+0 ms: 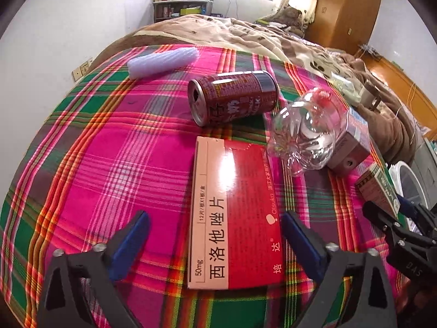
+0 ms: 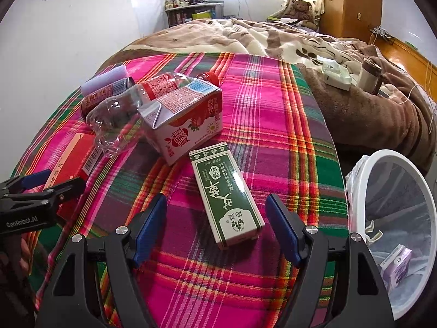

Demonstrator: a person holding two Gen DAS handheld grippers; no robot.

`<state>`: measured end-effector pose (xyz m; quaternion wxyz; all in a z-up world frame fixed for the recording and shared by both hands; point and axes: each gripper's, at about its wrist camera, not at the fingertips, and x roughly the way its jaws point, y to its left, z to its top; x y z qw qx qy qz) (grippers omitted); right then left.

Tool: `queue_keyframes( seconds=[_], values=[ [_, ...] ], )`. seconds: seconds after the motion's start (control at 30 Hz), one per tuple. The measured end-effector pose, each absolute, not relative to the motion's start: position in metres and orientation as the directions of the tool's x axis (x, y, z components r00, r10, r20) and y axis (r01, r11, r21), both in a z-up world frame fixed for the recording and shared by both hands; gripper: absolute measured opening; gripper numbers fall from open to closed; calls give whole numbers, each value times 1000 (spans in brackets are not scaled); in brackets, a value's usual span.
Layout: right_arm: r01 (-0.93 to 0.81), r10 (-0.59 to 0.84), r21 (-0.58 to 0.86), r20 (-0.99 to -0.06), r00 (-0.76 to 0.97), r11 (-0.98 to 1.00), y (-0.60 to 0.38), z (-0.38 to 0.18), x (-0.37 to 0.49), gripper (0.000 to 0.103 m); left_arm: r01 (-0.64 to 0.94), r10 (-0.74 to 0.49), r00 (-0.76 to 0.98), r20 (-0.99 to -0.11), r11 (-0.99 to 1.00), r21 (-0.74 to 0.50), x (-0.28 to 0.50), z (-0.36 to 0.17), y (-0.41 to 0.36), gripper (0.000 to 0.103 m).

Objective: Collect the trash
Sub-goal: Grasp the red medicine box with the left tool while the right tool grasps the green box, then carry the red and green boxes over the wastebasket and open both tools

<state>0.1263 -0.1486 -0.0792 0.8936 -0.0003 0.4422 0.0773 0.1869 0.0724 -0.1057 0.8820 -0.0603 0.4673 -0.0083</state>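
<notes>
A red and pink medicine box lies flat on the plaid cloth between the fingers of my left gripper, which is open; its pads stand clear of the box. Beyond it lie a red drink can on its side, a clear crushed plastic bottle and a roll of white foam wrap. My right gripper is open around a green and white box, not touching it. A strawberry milk carton rests against the bottle.
A white waste bin with a liner stands off the cloth's right edge, a purple carton inside. A rumpled brown and cream blanket covers the bed behind, with a tissue pack and a cup on it.
</notes>
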Motion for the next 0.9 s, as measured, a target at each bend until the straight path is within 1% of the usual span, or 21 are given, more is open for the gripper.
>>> queue_keyframes(
  seconds=[0.07,0.13,0.17,0.2,0.23,0.27,0.3,0.33,0.43,0.63,0.9],
  values=[
    [-138,145,77,-789,597,987,-147,-80,127,76,-35,-76,568,-819,993,-116,185,-105,73,89],
    [-141,142,71,-790,596,987,-145,-81,127,75,-24,-89,574,-814,992,-125,183,-104,73,82],
    [-141,139,67,-791,596,988,-144,-81,127,66,-20,-98,576,-812,991,-133,182,-104,73,79],
    [-143,140,67,-791,596,987,-144,-81,127,60,-15,-106,576,-810,990,-140,181,-103,72,75],
    [-141,139,68,-791,595,988,-144,-82,127,51,-11,-112,576,-810,989,-144,181,-103,72,73],
    [-136,137,69,-792,594,988,-145,-82,127,49,-10,-113,578,-808,989,-146,180,-102,72,71],
    [-133,136,70,-793,594,989,-146,-82,127,49,-7,-115,579,-807,989,-146,180,-102,71,66],
    [-132,139,73,-792,594,988,-146,-82,127,46,-2,-118,580,-806,989,-146,179,-101,70,63],
    [-135,151,87,-788,597,987,-147,-80,124,36,12,-131,581,-803,988,-152,175,-101,68,63],
    [-134,155,93,-782,603,987,-146,-79,118,35,29,-148,594,-790,986,-163,165,-97,65,63],
    [-120,174,126,-741,648,985,-154,-64,99,34,64,-173,620,-765,983,-170,145,-81,56,63]
  ],
)
